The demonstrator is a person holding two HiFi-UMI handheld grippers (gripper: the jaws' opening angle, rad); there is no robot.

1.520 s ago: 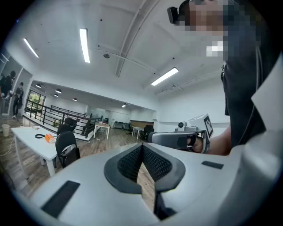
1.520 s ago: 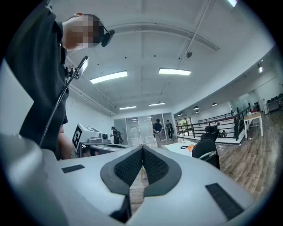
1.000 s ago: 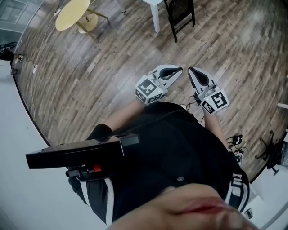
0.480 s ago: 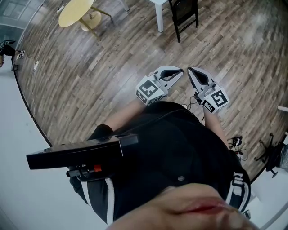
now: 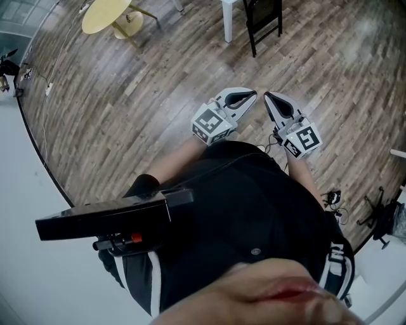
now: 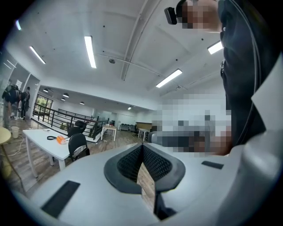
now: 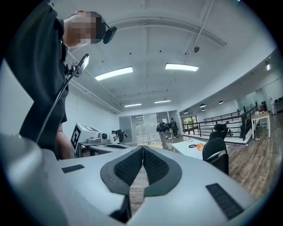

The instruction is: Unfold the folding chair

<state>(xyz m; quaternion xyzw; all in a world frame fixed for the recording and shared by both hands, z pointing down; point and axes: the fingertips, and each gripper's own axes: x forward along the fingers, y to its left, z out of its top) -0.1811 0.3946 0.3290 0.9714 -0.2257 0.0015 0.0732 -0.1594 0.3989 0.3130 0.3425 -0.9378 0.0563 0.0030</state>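
With jaws pressed together and empty, the white left hand-held gripper (image 5: 252, 95) and right hand-held gripper (image 5: 268, 97) hover over brown plank floor (image 5: 127, 95), well apart from the black-framed folding chair (image 5: 262, 18) beside a white surface (image 5: 227, 19).

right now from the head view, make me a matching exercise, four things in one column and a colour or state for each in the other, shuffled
Things:
1. round table
2. chair
3. table leg
4. left hand-held gripper

Colour or state:
a. shut, nothing between the jaws
b. white
c. yellow
d. black

Pairs: 1-c, 2-d, 3-b, 4-a
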